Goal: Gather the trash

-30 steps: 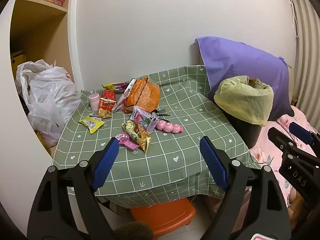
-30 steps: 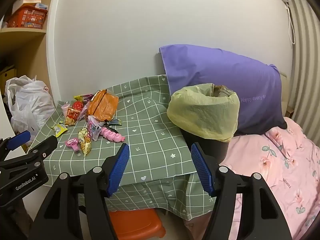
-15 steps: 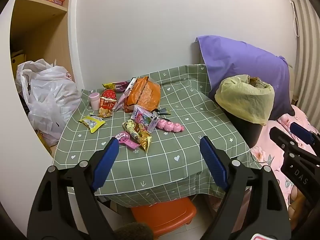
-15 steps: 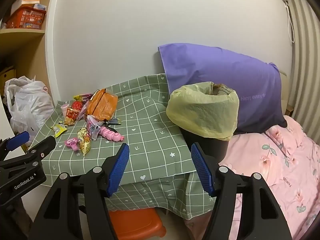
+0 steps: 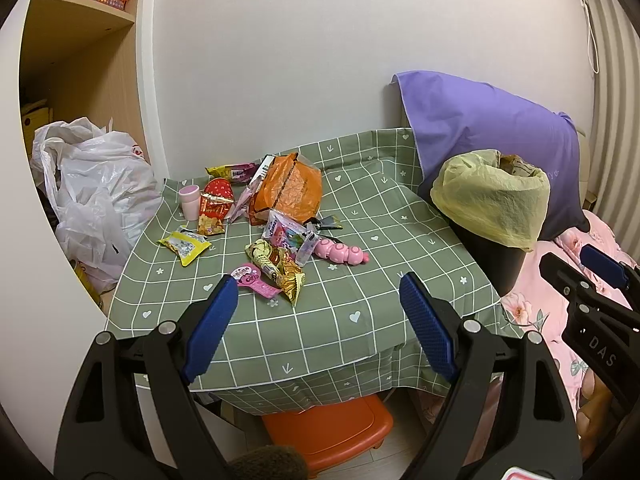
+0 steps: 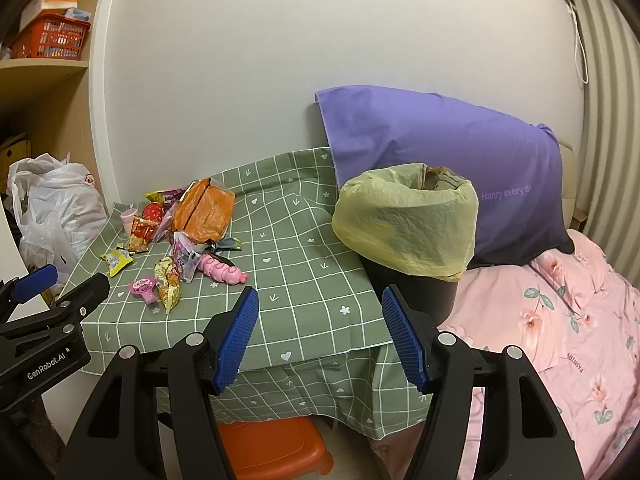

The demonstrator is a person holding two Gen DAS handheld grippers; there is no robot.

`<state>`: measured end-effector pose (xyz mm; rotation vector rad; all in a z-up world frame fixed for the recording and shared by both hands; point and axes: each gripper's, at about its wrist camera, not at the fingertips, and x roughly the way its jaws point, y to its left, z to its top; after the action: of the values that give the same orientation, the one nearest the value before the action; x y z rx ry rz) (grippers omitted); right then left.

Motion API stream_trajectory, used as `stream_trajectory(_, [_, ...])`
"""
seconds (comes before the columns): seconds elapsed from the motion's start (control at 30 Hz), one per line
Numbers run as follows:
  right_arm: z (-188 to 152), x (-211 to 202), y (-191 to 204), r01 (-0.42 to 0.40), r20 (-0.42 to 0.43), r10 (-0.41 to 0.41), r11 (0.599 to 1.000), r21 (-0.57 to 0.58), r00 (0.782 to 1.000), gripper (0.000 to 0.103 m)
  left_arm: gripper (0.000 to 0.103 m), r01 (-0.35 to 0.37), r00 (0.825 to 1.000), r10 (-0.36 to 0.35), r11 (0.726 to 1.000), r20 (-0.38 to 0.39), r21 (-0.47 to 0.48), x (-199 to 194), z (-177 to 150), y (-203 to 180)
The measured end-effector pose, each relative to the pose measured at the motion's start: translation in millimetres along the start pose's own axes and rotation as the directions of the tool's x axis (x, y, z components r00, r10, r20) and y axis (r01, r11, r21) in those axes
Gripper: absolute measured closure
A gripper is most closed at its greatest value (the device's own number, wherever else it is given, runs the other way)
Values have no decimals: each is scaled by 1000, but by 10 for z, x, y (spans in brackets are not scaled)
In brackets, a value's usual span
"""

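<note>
A pile of snack wrappers lies on the green checked tablecloth (image 5: 360, 304): an orange bag (image 5: 290, 188), a red wrapper (image 5: 216, 198), a yellow packet (image 5: 185, 245), a gold wrapper (image 5: 280, 270), a pink toy (image 5: 342, 252) and a pink cup (image 5: 189, 200). A black bin with a yellow liner (image 5: 494, 200) stands to the table's right; it also shows in the right wrist view (image 6: 408, 220). My left gripper (image 5: 316, 328) is open and empty before the table's front edge. My right gripper (image 6: 320, 336) is open and empty near the front right corner.
A white plastic bag (image 5: 92, 192) sits left of the table by wooden shelves. A purple pillow (image 6: 440, 152) leans on the wall behind the bin. A pink floral bed (image 6: 560, 320) is at right. An orange stool (image 5: 328, 428) stands under the table.
Both grippers have shifted very slightly; the scene sits marginally lower in the left view. Nothing on the table has moved.
</note>
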<state>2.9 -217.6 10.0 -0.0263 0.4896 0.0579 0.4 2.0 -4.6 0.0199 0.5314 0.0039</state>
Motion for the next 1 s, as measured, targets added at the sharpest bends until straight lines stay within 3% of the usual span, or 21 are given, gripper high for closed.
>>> stream_trajectory(1.0, [5,5,-21,7,4,-7,1000,8,1000,42,24,3,1000,-3,1000,-2,3,17,15,-13])
